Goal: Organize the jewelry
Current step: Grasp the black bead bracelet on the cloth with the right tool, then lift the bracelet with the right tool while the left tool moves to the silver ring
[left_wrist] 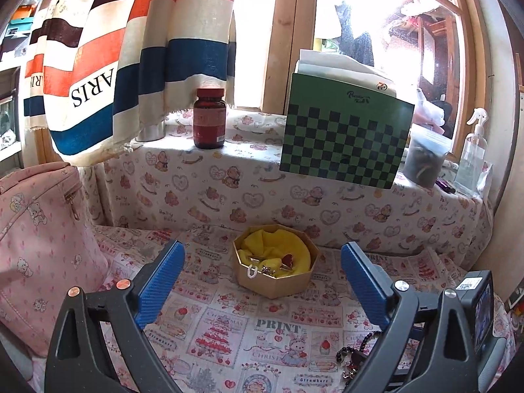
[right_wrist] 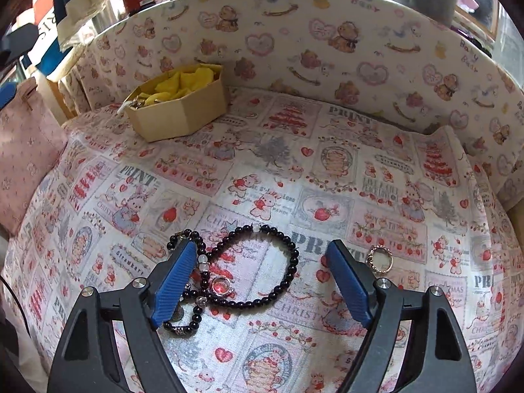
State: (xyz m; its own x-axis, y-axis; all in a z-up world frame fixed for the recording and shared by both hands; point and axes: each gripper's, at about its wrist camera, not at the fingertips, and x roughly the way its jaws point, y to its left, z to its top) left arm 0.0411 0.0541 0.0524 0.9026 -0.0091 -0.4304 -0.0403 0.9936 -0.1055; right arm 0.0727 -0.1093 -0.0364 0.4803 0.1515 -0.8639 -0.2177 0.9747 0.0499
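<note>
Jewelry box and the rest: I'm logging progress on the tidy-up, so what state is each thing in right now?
Jewelry box: lid off, yellow cloth and a few pieces inside.
Black bead bracelet: loose on the cloth, between the open jaws, not gripped.
Ring: on the cloth, outside the jaws.
Left hand-held gripper: open, empty.
Right hand-held gripper: open, empty.
Red jar: upright, capped.

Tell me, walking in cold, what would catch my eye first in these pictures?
Probably the black bead bracelet twisted in a figure eight on the busy printed cloth, lying between the open blue fingers of the right gripper. Further back sits an octagonal box lined with bright yellow fabric, a few trinkets already inside. A green checkered board leans on the ledge by the sunlit window.
</note>
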